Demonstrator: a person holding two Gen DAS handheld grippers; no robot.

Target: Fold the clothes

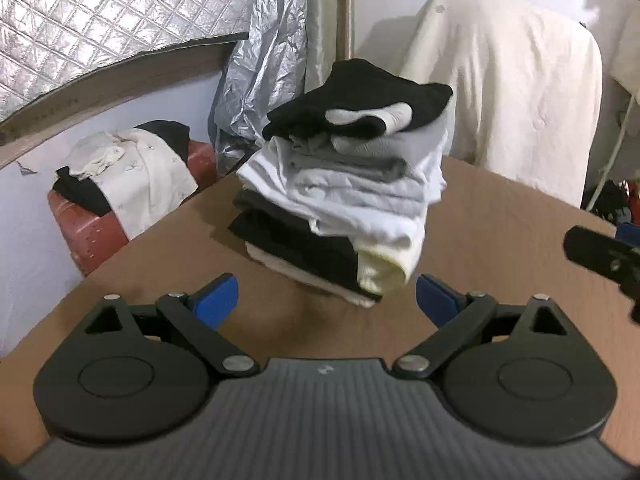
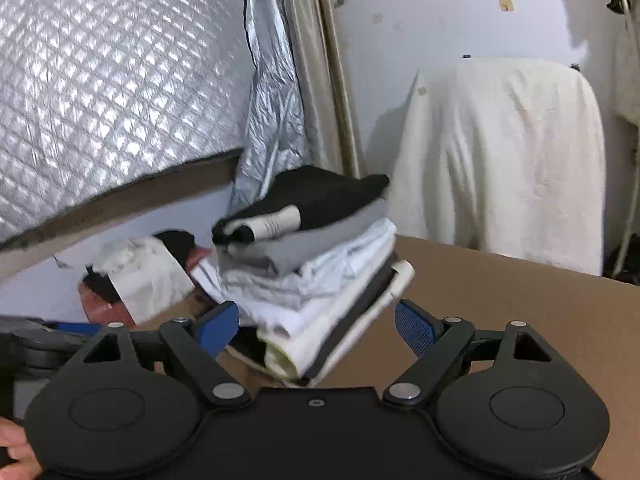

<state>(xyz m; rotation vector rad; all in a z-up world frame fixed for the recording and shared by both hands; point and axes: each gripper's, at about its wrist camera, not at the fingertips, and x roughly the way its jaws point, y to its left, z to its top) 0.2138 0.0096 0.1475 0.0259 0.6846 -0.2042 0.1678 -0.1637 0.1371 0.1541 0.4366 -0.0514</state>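
Stack of folded clothes (image 1: 340,208) sits on brown tabletop (image 1: 500,248), toward its far side in left wrist view; in right wrist view same stack (image 2: 308,280) is much closer, just ahead of the fingers. Top layer = black garment w/ light grey cuff or band (image 1: 360,98), under it grey piece, then several white pieces, dark grey/black layers, cream piece at bottom w/ rolled pale edge hanging off front right corner. Stack leans a bit, edges not flush. Left gripper (image 1: 326,300) is spread wide, blue pads apart, nothing between them, hovering over bare table short of the stack. Right gripper (image 2: 316,326) likewise spread wide, blue pads either side of stack's near corner; contact w/ cloth: cannot tell, some motion blur there. Right gripper also shows at right edge of left view, as black part. Part of a hand (image 2: 12,452) visible at lower left of right wrist view. Beyond table: red seat or case (image 1: 92,232) w/ unfolded white and black clothes (image 1: 132,168) heaped on it; cream cloth draped over chair back (image 1: 508,92); quilted silver foil sheet (image 1: 100,8) on wall at left; beige curtain (image 2: 320,80) next to it.
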